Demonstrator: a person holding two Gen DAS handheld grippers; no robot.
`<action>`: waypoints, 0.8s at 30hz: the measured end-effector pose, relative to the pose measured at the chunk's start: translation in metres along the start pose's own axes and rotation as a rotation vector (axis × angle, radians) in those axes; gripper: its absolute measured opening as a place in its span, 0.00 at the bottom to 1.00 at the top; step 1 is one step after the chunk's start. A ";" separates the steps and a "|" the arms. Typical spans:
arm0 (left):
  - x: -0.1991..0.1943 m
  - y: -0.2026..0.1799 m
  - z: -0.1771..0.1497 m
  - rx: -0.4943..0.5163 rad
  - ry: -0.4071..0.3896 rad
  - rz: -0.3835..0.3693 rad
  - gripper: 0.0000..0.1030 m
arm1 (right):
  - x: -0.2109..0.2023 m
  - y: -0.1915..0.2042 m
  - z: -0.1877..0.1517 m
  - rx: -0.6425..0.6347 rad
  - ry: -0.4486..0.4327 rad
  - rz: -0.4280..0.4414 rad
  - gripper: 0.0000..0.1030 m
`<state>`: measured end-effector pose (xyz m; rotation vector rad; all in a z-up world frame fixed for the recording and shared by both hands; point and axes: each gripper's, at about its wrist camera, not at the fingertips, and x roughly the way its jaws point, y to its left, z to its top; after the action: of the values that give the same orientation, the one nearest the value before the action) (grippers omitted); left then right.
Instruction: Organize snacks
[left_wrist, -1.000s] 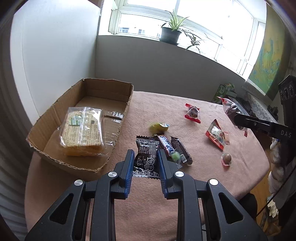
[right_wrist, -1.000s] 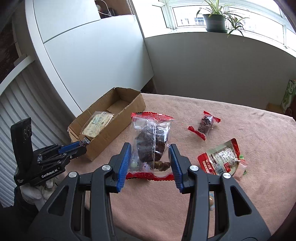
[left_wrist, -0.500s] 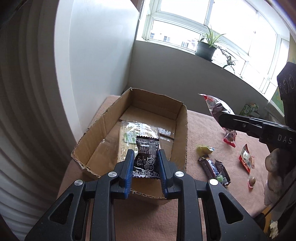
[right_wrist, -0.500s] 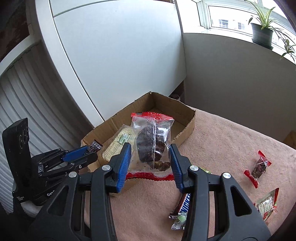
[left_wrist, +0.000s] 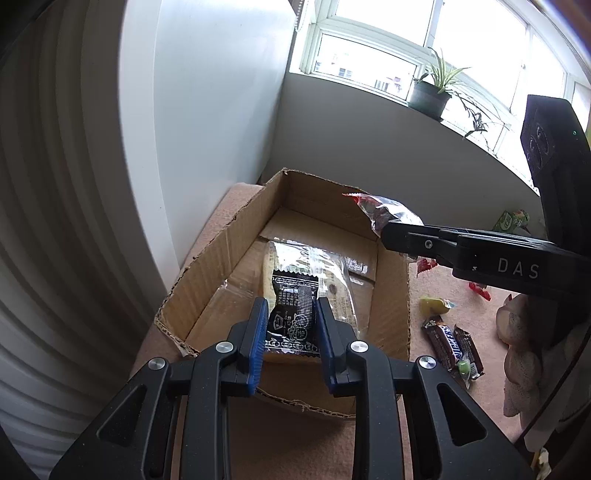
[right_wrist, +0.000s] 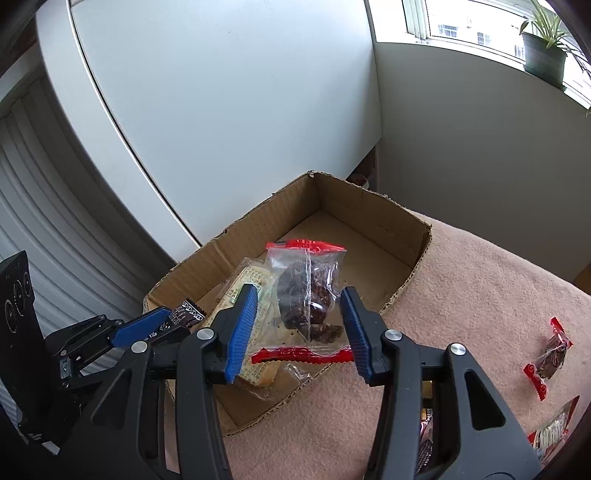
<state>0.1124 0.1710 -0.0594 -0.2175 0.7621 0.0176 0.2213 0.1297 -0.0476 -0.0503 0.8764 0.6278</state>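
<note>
Honestly, right gripper (right_wrist: 297, 328) jaws are opening around the clear red-edged dried-fruit packet (right_wrist: 306, 291) over the brown cardboard box's (right_wrist: 373, 210) near edge, so it might snag the rim and land outside. Left gripper (left_wrist: 290, 334) pinches a black printed wrapper (left_wrist: 293, 314).

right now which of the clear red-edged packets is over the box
The larger packet between the right gripper's opening jaws; the small one lies on the table.
</note>
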 end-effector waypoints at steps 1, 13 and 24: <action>0.000 0.001 0.000 -0.004 -0.002 0.003 0.24 | -0.001 -0.002 0.001 0.009 -0.006 -0.001 0.70; -0.022 -0.005 0.000 -0.017 -0.040 -0.009 0.53 | -0.056 -0.028 -0.017 0.049 -0.059 -0.003 0.76; -0.044 -0.044 -0.011 0.013 -0.052 -0.090 0.53 | -0.149 -0.072 -0.074 0.089 -0.128 -0.108 0.77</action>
<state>0.0771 0.1288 -0.0291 -0.2382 0.7003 -0.0668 0.1375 -0.0245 -0.0017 0.0221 0.7717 0.4856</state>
